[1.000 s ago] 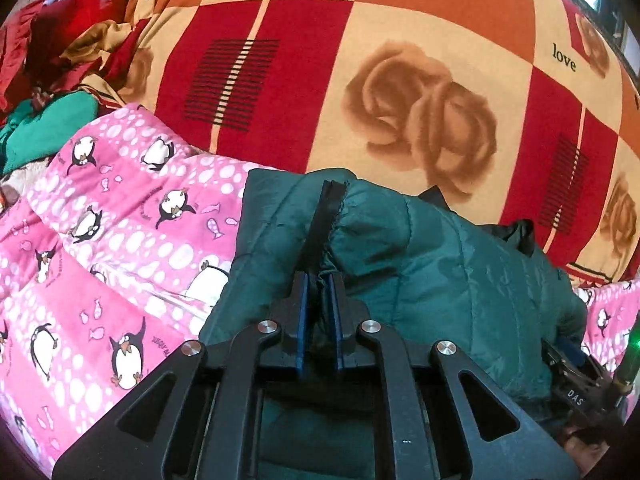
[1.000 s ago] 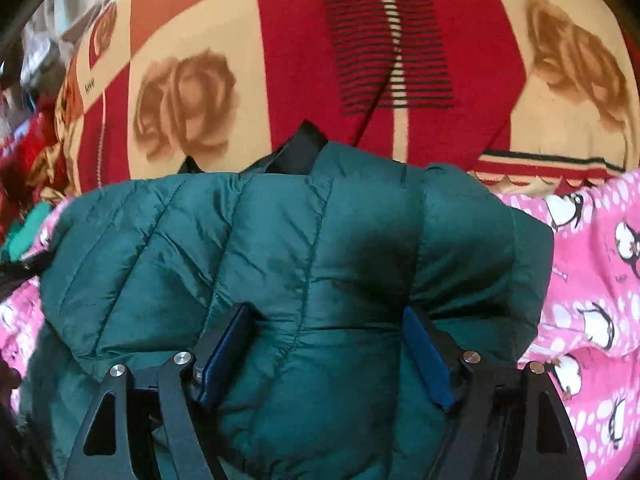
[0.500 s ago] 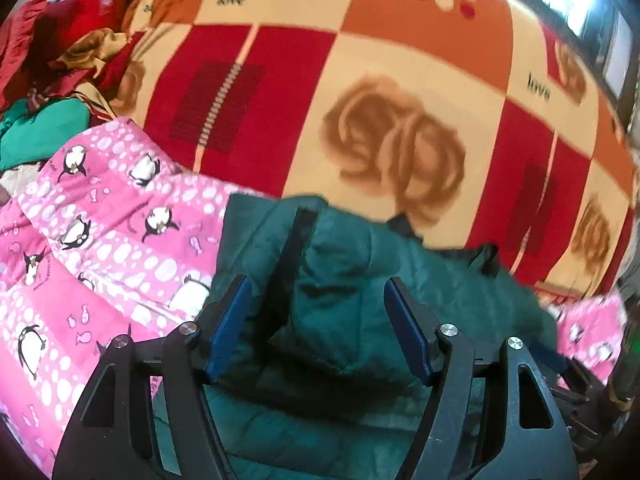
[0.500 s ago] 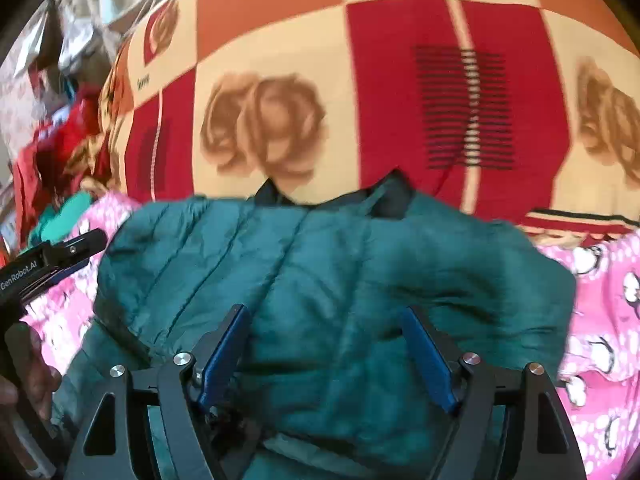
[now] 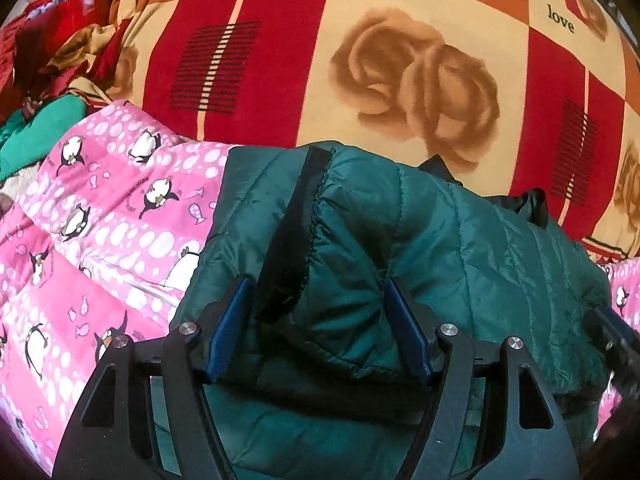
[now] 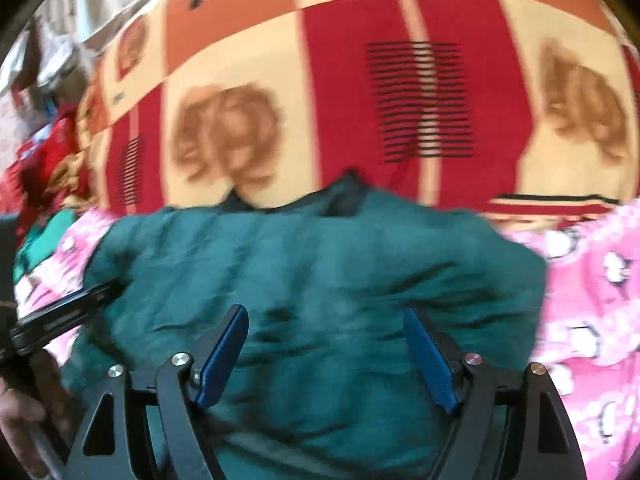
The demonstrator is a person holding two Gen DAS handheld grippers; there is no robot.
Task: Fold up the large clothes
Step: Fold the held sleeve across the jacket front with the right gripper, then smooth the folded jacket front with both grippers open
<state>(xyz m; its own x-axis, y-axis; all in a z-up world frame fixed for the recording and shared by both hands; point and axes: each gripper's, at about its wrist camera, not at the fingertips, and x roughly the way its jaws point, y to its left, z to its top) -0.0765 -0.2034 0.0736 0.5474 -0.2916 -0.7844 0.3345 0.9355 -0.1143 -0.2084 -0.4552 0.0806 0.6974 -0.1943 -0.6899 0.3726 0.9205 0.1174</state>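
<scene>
Count: 1 green puffer jacket (image 5: 440, 240), between and ahead of jaws. 1 pink penguin quilt (image 5: 100, 220), left of jaws. 1 rose-print blanket (image 5: 360, 60), beyond jaws. 1 heap of red cloth (image 5: 52, 40), far left. 2 grippers: left gripper (image 5: 316, 328), right gripper (image 6: 324, 356).

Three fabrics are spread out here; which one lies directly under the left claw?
The dark green quilted puffer jacket, with its black zipper strip. The pink penguin blanket lies beside it, and the red-and-cream rose blanket is farther back.
</scene>
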